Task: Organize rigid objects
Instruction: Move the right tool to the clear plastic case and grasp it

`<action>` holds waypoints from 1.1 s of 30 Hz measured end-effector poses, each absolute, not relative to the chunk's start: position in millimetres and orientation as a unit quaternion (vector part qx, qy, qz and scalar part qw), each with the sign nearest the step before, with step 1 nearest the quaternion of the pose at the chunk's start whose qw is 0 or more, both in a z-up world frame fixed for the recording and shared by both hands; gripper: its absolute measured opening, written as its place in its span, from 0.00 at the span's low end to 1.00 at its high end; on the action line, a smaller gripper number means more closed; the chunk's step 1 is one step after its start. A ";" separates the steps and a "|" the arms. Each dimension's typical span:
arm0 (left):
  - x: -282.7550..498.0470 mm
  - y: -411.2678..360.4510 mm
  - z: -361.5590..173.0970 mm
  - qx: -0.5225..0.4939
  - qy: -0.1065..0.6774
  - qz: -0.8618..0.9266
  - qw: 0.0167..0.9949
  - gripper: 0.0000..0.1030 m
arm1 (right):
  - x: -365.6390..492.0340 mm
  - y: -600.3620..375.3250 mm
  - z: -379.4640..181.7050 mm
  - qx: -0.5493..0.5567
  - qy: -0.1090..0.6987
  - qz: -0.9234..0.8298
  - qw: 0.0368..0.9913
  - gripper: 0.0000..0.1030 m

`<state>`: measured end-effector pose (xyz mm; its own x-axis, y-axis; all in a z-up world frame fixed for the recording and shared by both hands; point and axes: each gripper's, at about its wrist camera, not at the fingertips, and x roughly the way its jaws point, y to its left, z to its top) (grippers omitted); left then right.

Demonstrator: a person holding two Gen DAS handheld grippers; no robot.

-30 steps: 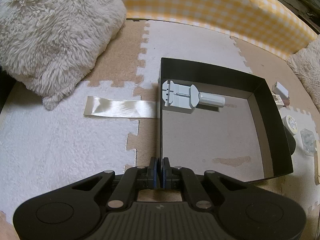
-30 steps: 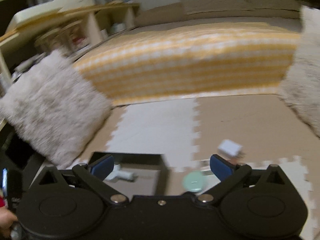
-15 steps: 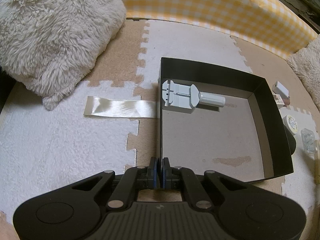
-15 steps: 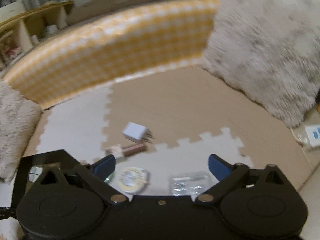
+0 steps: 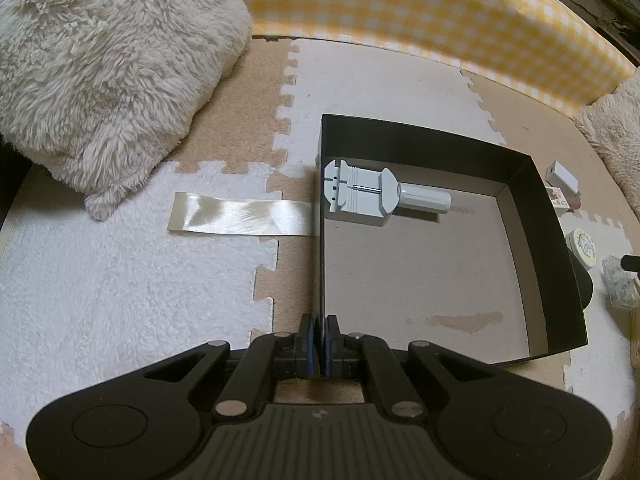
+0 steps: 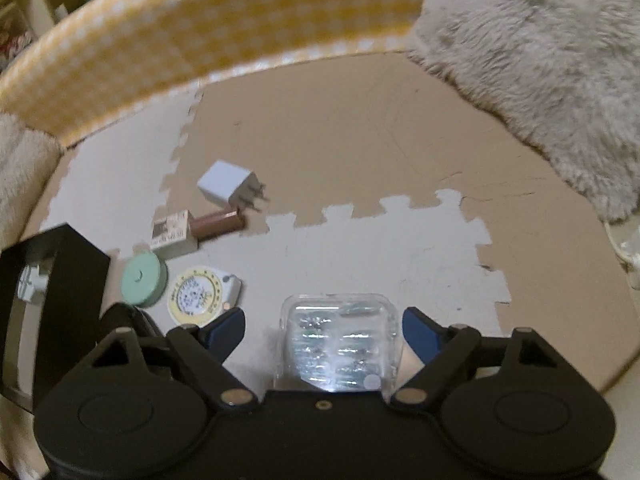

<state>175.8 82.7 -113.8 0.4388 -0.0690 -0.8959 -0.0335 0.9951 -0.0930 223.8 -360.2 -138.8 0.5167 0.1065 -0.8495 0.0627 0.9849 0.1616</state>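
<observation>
A black open box [image 5: 556,248] sits on the foam mat with a grey tool [image 5: 368,196] inside at its far left. My left gripper [image 5: 319,344] is shut on the box's near left wall. My right gripper [image 6: 323,326] is open, its blue fingers either side of a clear plastic case [image 6: 338,344] lying on the mat, not touching it. A white charger [image 6: 226,186], a brown tube with a white label [image 6: 200,227], a green round tin [image 6: 142,278] and a yellow-rimmed round tin [image 6: 198,294] lie beyond, left of the case.
A fluffy cushion [image 5: 100,72] lies at the far left, another cushion [image 6: 540,60] at the far right. A yellow checked wall [image 5: 420,12] bounds the mat at the back. A shiny strip [image 5: 240,220] lies left of the box.
My right gripper has swung right and down from the box side to straddle the clear case. The left gripper and box have not moved.
</observation>
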 end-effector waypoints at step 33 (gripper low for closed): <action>176.1 82.6 -113.8 -0.048 0.530 -0.010 0.846 0.05 | 224.2 -334.9 -129.9 0.048 0.516 0.006 0.856 0.73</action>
<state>176.1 82.6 -113.8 0.4375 -0.0676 -0.8967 -0.0338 0.9952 -0.0916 224.2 -334.9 -129.9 0.4683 0.0601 -0.8815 0.0384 0.9954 0.0883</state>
